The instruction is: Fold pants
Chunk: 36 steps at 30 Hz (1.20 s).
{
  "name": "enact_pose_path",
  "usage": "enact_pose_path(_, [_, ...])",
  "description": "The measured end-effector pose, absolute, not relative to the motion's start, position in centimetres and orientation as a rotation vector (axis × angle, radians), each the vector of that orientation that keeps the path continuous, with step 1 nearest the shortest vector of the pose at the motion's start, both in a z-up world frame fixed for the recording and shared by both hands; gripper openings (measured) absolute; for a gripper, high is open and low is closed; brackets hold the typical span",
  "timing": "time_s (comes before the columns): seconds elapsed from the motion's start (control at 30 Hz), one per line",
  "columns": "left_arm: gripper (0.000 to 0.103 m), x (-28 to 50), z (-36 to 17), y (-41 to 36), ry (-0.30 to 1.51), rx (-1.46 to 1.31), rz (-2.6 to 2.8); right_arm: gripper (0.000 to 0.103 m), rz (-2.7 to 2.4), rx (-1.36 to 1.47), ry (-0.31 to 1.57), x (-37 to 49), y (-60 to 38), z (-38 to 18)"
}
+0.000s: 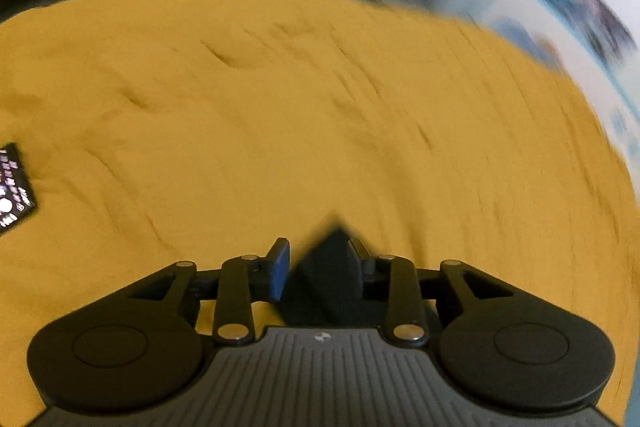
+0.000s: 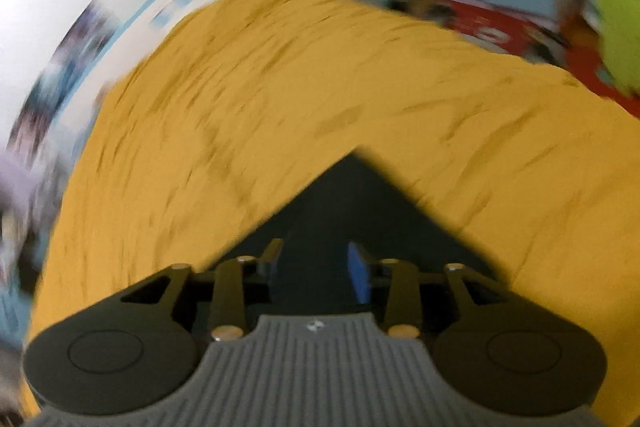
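Two grippers, each pinching dark cloth. Nearest in, the left gripper (image 1: pixel 320 269) has its jaws drawn close on a peaked corner of the dark pants (image 1: pixel 328 267); the right gripper (image 2: pixel 316 269) stands a little wider, with the pants (image 2: pixel 352 203) running between its pads as a broad dark wedge pointing away. Beyond the pants spreads the mustard-yellow bedsheet (image 1: pixel 280 107), wrinkled and heavily blurred. Left of the pants on that sheet lies a black printed card (image 1: pixel 14 187). My read: both corners are up and level, so the fold carries forward.
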<state>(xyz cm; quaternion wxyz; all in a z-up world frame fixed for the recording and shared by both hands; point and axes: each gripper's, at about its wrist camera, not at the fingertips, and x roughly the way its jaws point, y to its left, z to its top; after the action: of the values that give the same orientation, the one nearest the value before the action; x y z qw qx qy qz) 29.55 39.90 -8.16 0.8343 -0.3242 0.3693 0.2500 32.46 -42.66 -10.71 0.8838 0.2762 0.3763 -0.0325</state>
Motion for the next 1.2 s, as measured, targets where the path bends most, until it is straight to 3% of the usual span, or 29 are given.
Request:
enact_pose_path(0.37, [0.035, 30.8, -12.9, 38.3, 0.864, -0.815, 0.441, 0.034, 0.427, -0.093, 0.810, 28.2, -21.9, -12.6])
enact_pose_path(0.73, [0.043, 30.3, -14.8, 37.8, 0.821, -0.905, 0.492, 0.033, 0.534, -0.427, 0.806, 26.4, -15.4, -14.8])
enact_pose_path(0.77, [0.042, 30.6, -15.0, 37.9, 0.815, -0.923, 0.490, 0.030, 0.535, -0.440, 0.809, 26.4, -15.4, -15.0])
enact_pose_path(0.8, [0.033, 30.8, -15.0, 38.0, 0.811, -0.937, 0.484, 0.016, 0.535, -0.450, 0.810, 26.3, -15.2, -15.2])
enact_pose_path(0.83, [0.004, 31.0, -15.0, 38.1, 0.815, -0.934, 0.481, 0.000, 0.529, -0.462, 0.812, 26.3, -15.2, -15.3])
enact_pose_path(0.93, [0.000, 31.4, -14.6, 38.4, 0.821, -0.927, 0.485, 0.000, 0.524, -0.469, 0.801, 26.5, -15.2, -15.2])
enact_pose_path(1.07, [0.000, 29.0, -11.5, 38.7, 0.688, -0.982, 0.425, 0.000, 0.557, -0.410, 0.782, 26.0, -16.8, -12.8])
enact_pose_path(1.2, [0.001, 29.2, -11.9, 38.3, 0.840, -0.828, 0.461, 0.000, 0.592, -0.354, 0.809, 25.7, -18.3, -11.8])
